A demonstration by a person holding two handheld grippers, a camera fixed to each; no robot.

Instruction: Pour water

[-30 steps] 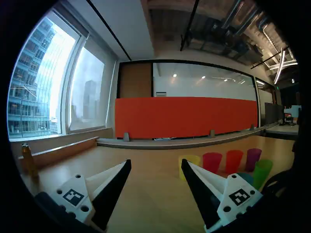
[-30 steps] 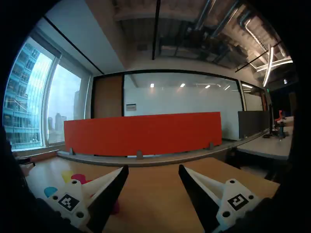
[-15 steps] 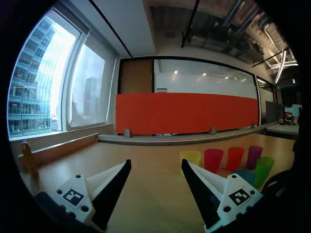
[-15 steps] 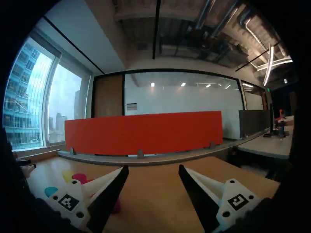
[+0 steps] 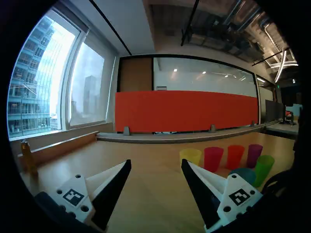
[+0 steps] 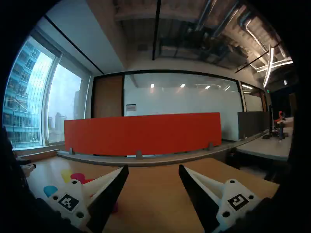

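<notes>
The left tool (image 5: 155, 160) and the right tool (image 6: 152, 167) are held with fingers apart, nothing gripped. Coloured cups (image 5: 234, 155) are set on the bench (image 5: 155, 194), far right of the left tool.

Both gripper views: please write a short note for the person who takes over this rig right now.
Left gripper: open, empty.
Right gripper: open, empty.
On the wooden table, right of the left gripper: yellow cup, pink cup, orange cup, purple cup in a row; green cup and blue cup nearer.
Amber bottle stands far left, by the window.
Done: nothing held or poured.
Left: grasp a water source, pour into a cup.
</notes>
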